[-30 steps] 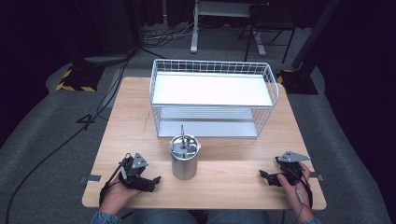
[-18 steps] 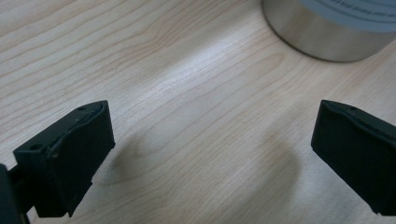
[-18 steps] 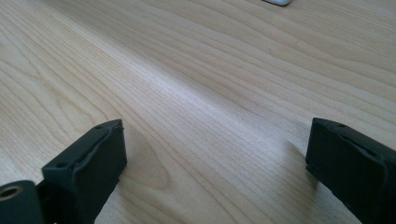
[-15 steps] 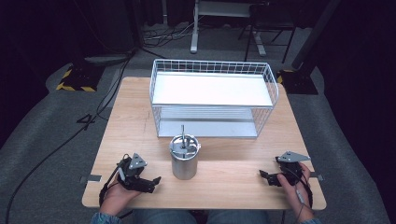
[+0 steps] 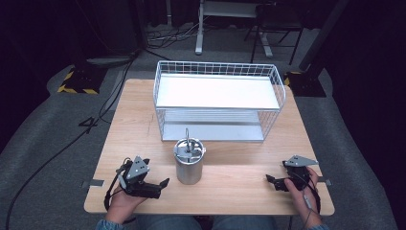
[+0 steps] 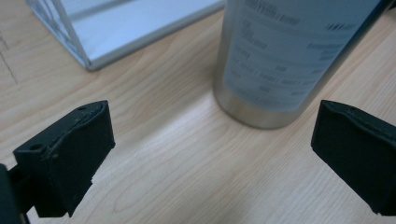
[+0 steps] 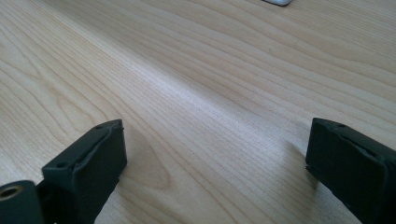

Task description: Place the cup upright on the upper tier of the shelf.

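— Where's the steel cup [image 5: 189, 162] sitting?
— Near the table's [image 5: 239, 167] front edge, just beside your left gripper [image 5: 152, 184].
— Jaws?
— Both grippers are gaping wide, holding nothing; keep your left gripper level when approaching.

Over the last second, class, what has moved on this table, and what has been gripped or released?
Nothing visibly changed. The left gripper and right gripper rest open on the table, holding nothing; the steel canister stands in front of the wire basket.

Canister [image 5: 189, 162] on table [image 5: 239, 167] centre-front; wire basket [image 5: 218, 98] behind it.
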